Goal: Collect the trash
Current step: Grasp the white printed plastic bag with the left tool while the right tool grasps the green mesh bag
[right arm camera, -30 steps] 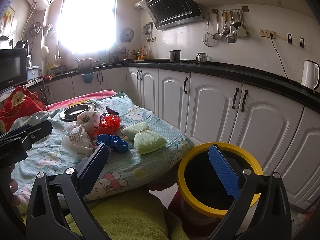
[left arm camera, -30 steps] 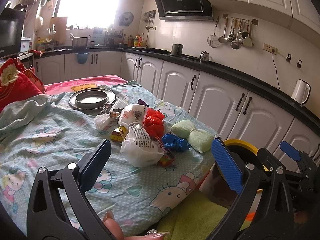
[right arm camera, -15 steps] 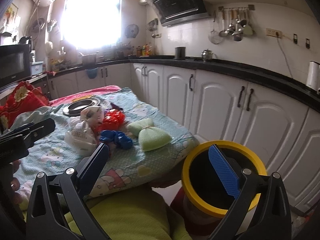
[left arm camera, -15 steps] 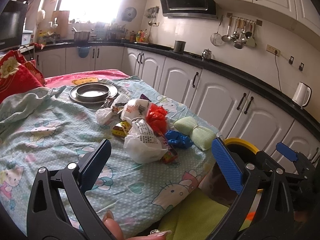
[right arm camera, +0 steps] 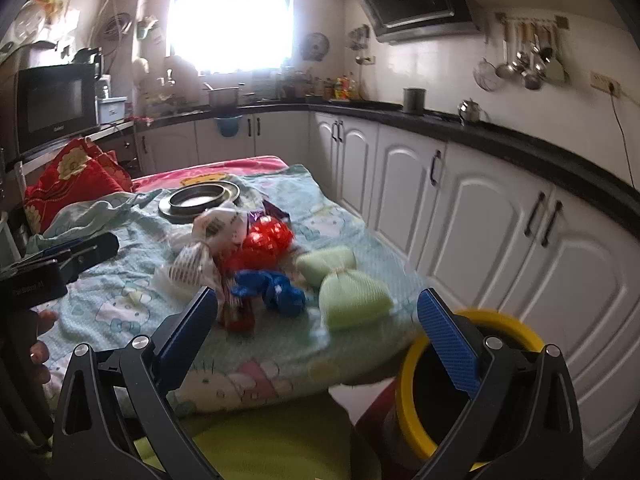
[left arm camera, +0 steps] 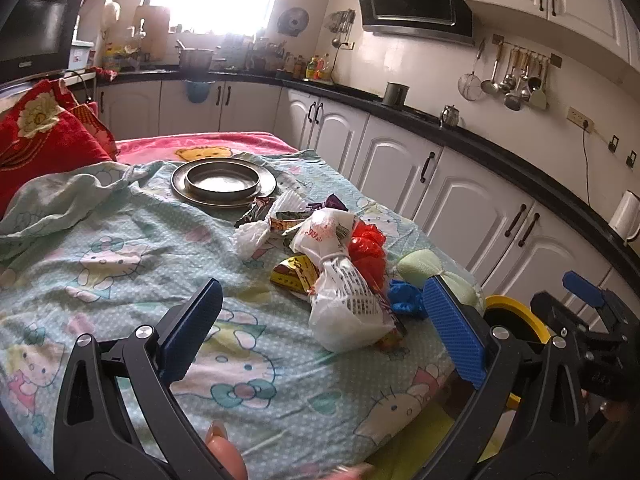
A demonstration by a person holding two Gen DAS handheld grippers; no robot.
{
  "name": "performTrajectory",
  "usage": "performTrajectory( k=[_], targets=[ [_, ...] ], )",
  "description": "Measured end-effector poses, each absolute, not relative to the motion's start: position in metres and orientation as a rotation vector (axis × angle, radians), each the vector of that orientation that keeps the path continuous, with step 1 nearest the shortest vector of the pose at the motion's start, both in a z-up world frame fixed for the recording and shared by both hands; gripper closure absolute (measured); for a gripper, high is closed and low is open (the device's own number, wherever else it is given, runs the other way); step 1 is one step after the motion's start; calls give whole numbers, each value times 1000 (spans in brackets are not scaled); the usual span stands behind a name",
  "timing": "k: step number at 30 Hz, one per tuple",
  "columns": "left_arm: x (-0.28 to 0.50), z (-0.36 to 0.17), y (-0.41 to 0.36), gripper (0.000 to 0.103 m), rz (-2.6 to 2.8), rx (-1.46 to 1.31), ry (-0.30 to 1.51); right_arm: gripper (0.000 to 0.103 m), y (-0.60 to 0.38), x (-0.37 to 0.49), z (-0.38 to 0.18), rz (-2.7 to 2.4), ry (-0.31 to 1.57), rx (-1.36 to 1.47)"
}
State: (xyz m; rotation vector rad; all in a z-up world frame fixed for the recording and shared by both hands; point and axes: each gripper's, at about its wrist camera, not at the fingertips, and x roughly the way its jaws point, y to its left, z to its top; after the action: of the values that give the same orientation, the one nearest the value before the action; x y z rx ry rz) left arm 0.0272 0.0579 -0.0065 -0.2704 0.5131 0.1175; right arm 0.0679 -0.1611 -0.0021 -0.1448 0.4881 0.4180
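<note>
Here, the left gripper [left arm camera: 320,320] and the right gripper [right arm camera: 316,320] are both gaping wide, gripping nothing. The trash pile [left arm camera: 336,256] is lying mid-frame on the cartoon-print sheet [left arm camera: 120,280], with the yellow-rimmed bin [right arm camera: 472,384] sitting at lower right, beside the sheet's edge.

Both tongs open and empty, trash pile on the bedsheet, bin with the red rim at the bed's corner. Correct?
The rim is yellow, not red: the bin shows it in the right wrist view. Otherwise correct: left tongs and right tongs open and empty, trash pile on the bedsheet.
</note>
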Motion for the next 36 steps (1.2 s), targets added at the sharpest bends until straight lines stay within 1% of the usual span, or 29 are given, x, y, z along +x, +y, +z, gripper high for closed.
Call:
performTrajectory(
  k=[5, 11, 16, 20, 29, 32, 33, 34, 36],
  targets=[
    [47, -1, 60, 11, 115, -296, 518, 6, -160, 94, 1, 431, 482, -148],
    [77, 0, 53, 11, 97, -288, 528, 6, -169, 131, -9, 408, 546, -130],
    [99, -18, 52, 11, 93, -294, 591, 6, -172, 163, -26, 407, 626, -116],
    [107, -37, 59, 11, 92, -333, 644, 6, -165, 192, -50, 421, 717, -149],
    [114, -67, 70, 11, 65, -418, 730, 6, -148, 228, -94, 416, 804, -211],
    [115, -77, 73, 13, 60, -463, 762, 7, -146, 237, -105, 410, 836, -220],
    [116, -81, 75, 16, 55, -488, 777, 9, -147, 239, -107, 413, 846, -214],
    [116, -83, 76, 18, 50, -504, 784, 15, -148, 242, -110, 424, 864, -201],
    [115, -87, 77, 21, 33, -535, 792, 16, -151, 243, -115, 433, 885, -169]
  ],
)
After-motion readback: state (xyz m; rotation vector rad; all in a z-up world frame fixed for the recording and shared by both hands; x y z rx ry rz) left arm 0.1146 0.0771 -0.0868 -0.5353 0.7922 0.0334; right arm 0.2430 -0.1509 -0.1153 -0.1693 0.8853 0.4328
